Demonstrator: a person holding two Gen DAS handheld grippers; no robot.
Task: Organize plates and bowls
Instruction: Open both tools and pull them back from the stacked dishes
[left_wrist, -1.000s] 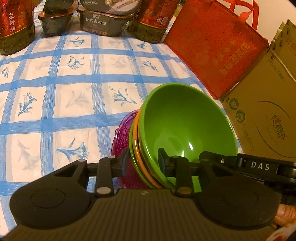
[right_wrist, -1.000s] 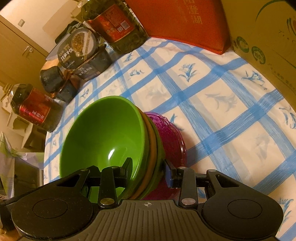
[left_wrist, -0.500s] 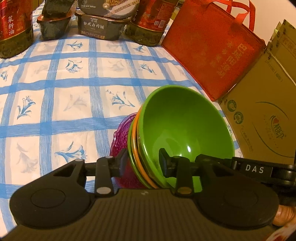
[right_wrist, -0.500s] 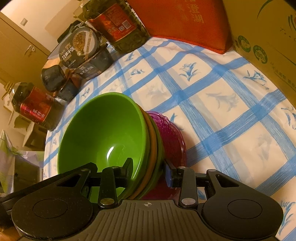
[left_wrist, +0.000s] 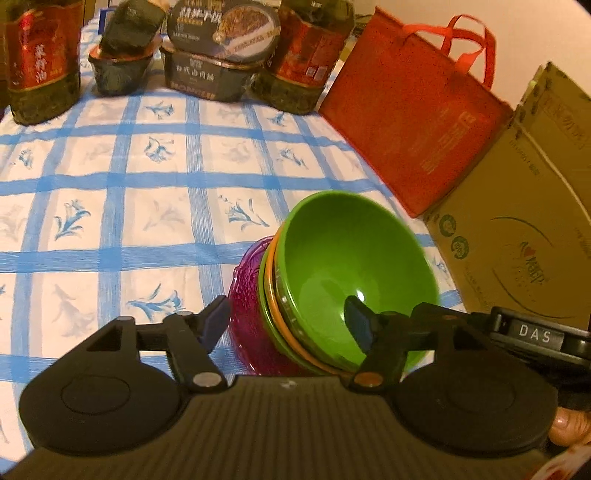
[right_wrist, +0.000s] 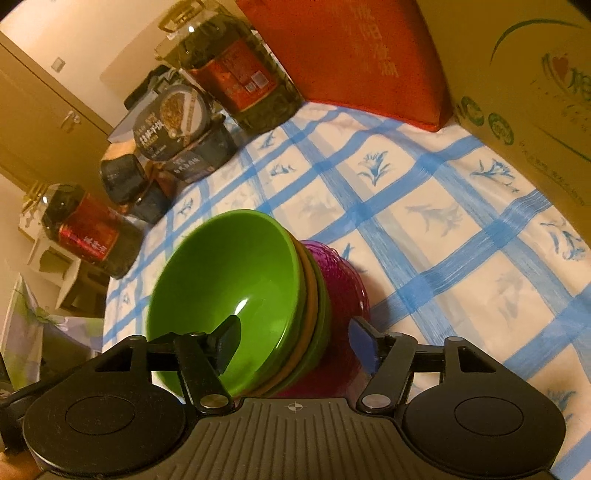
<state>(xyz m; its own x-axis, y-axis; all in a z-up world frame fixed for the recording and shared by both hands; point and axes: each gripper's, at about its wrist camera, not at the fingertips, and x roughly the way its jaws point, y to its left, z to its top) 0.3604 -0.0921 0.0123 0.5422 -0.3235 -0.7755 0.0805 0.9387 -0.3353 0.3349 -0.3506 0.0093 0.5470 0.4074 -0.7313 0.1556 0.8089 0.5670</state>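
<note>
A stack of nested bowls, green on top with orange and green rims under it, rests on a purple glass plate on the checked tablecloth. It also shows in the right wrist view, with the purple plate below. My left gripper is open, its fingers spread on either side of the stack's near edge. My right gripper is open too, one finger inside the green bowl, the other outside the plate.
Oil bottles and food tubs line the far edge of the blue checked tablecloth. A red bag and a cardboard box stand at the right. A cupboard stands beyond the table.
Both grippers have opened wide and let go of the stack. Both have drawn back a little, and the stack now sits on the cloth.
</note>
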